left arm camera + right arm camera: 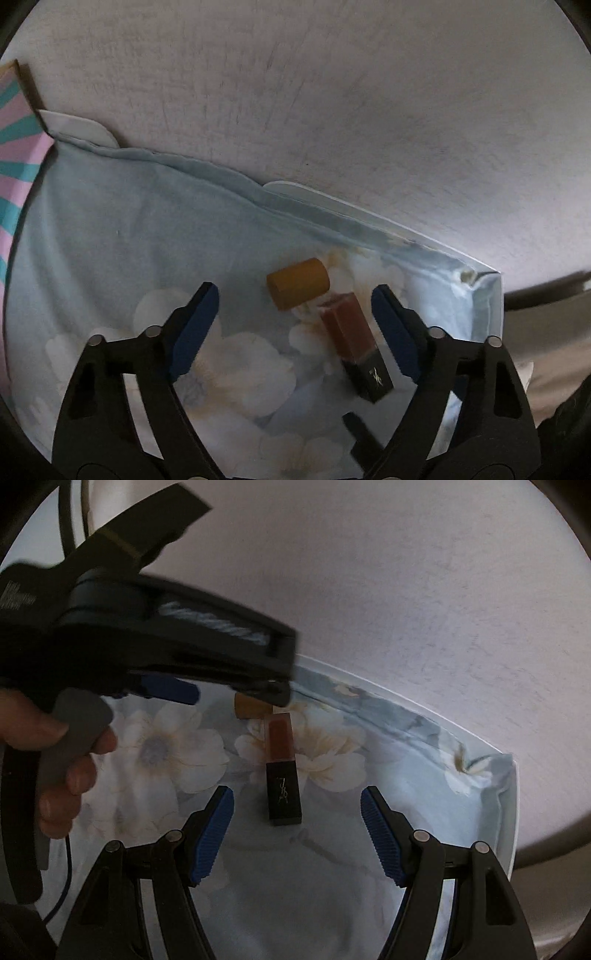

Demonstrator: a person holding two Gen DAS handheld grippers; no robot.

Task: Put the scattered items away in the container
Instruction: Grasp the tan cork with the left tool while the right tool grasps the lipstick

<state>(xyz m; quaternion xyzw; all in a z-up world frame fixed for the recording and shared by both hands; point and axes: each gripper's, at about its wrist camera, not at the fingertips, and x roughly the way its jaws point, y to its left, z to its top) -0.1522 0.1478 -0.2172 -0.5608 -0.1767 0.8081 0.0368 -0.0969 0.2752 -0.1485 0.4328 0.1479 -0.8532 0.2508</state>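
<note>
Left wrist view: the left gripper (293,304) is released, its jaws straddling two items on the flowered cloth (110,240) with nothing pressed by either pad. The yellow cylinder (298,283) is seen just ahead of the fingertips at about 12 o'clock, long axis running roughly 8-to-2 o'clock. The lipstick (351,341) is found touching or nearly touching it, lying at about 4 o'clock from the cylinder, long axis roughly 11-to-5, black cap toward the camera, close to the right-hand pad. Right wrist view: the right gripper (297,832) is also released and empty; the lipstick (282,771) is seen at 12 o'clock just beyond the fingertips, long axis almost 12-to-6, so a squeeze across its narrow width looks well lined up. The left gripper (236,694) is judged nearer the cylinder (251,706), which it half hides. Crowding between the two tools is the main risk. The tray rim (513,812) is noted at 3 o'clock. A striped box (16,147) is seen at 10 o'clock in the left view; whether it is the container cannot be told.
</note>
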